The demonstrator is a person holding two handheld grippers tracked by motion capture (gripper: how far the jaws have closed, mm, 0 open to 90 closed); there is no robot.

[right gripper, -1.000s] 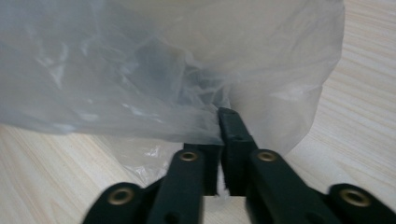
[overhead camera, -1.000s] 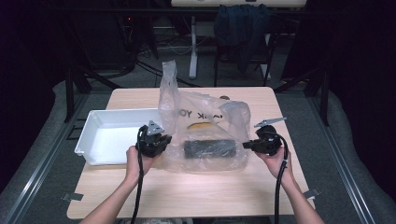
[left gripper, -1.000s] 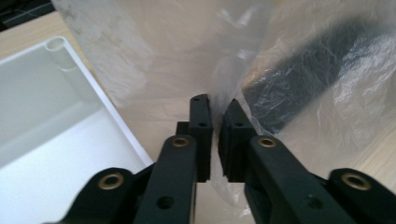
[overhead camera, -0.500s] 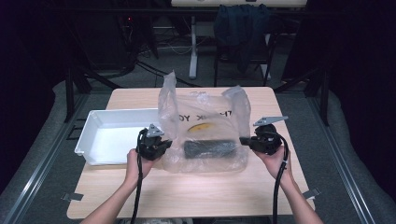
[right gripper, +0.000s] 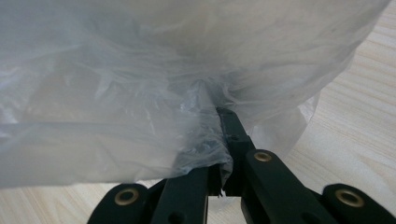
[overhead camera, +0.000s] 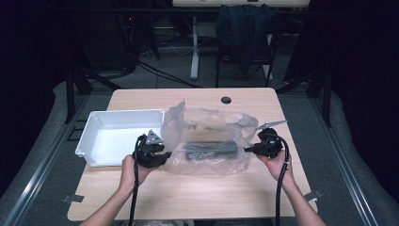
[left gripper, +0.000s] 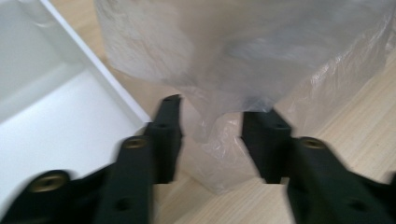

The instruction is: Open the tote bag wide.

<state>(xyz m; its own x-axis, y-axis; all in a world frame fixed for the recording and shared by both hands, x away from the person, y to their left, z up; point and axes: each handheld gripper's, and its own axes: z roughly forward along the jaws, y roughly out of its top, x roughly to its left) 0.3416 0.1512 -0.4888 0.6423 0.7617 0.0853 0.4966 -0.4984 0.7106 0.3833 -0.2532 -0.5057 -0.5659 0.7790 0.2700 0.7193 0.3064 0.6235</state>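
A clear plastic bag [overhead camera: 207, 129] lies slumped in the middle of the table, with a long dark object [overhead camera: 210, 149] inside it. My left gripper [overhead camera: 164, 158] is at the bag's left edge. In the left gripper view it [left gripper: 215, 121] is open, its jaws apart on either side of a loose corner of the bag [left gripper: 219, 140] without pinching it. My right gripper [overhead camera: 248, 149] is at the bag's right edge. In the right gripper view it [right gripper: 218, 119] is shut on a bunched fold of the bag [right gripper: 201, 135].
A white tray [overhead camera: 94, 123] stands on the table's left part, right beside my left gripper; its rim [left gripper: 100, 74] is just left of the jaws. Bare wood lies in front of the bag. A round hole [overhead camera: 226, 100] is near the table's far edge.
The bag, which stood tall with yellow print showing, has sunk and flattened. Both hands have dropped slightly toward the table's front.
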